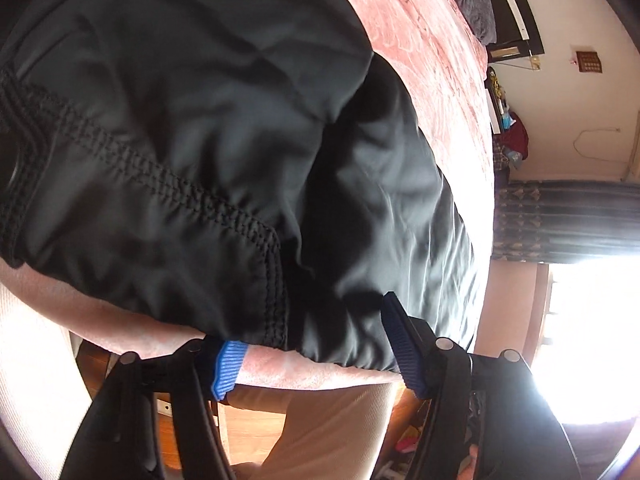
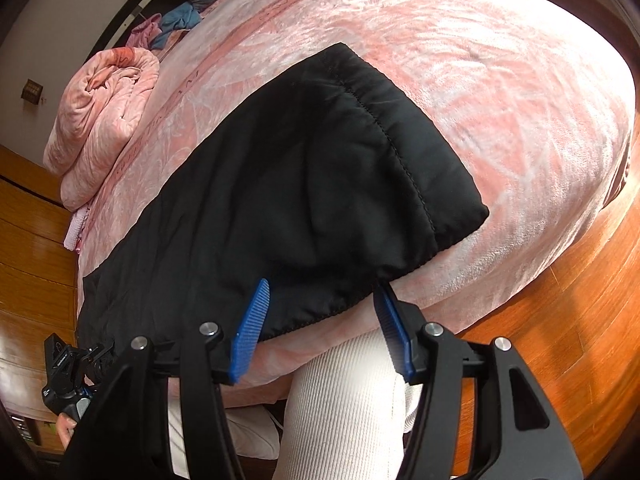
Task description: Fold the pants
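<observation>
Bedroom, wooden floor (image 2: 560, 340). Rolled pink quilt (image 2: 100, 120) lay at the bed's left edge; pink blanket (image 2: 500, 100) covered the bed. Black pants (image 2: 300, 184) lay on the blanket, hem at the near edge. Left claw (image 1: 312, 344) spread wide at that hem; right claw (image 2: 320, 320) likewise spread, straddling the hem. Curtain (image 1: 568, 220) hung by a bright window.

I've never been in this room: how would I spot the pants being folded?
Find the big bed under its pink plush blanket. At its near edge lie the black padded pants, flat with stitched seams. They are the only dark thing there; the rolled pink blanket beside them matches the bedcover.
</observation>
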A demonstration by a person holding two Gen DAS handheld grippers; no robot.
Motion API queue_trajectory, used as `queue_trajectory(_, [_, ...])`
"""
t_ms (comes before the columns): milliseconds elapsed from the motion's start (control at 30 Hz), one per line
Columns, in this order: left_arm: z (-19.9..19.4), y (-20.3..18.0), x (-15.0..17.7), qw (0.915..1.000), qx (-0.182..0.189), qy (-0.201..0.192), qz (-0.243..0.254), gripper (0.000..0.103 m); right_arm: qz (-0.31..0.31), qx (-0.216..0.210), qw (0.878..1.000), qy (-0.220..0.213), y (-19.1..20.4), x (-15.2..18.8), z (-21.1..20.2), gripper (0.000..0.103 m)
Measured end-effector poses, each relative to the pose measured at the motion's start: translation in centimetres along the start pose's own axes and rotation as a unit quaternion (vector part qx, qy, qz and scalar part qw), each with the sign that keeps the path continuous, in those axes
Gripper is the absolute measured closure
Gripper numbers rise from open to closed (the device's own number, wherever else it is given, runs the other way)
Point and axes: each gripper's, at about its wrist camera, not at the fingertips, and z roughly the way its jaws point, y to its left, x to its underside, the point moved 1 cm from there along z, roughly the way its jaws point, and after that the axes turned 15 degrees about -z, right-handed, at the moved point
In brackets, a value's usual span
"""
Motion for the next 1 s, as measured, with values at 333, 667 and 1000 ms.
queue_trajectory(333, [0.5,-2.6,1.7,0.994,-0.051,-0.074,0.062,0.081,0.014,0.007,1.0,-0.007,-0.8,0.0,-0.6,0.047])
queue_trajectory(667, [1.3,-1.0,0.8,0.9978,-0.032,-0.051,0.029,0.085,0.07,-0.027,0.997,-0.015,-3.0,1.0,-1.0,0.037])
queue_trajectory(1000, [2.0,-3.0,1.7,0.9964,-0.045,-0.05,0.052,0.05,0.072,-0.041,0.996,-0.025,-2.9,-1.4,0.4,0.051])
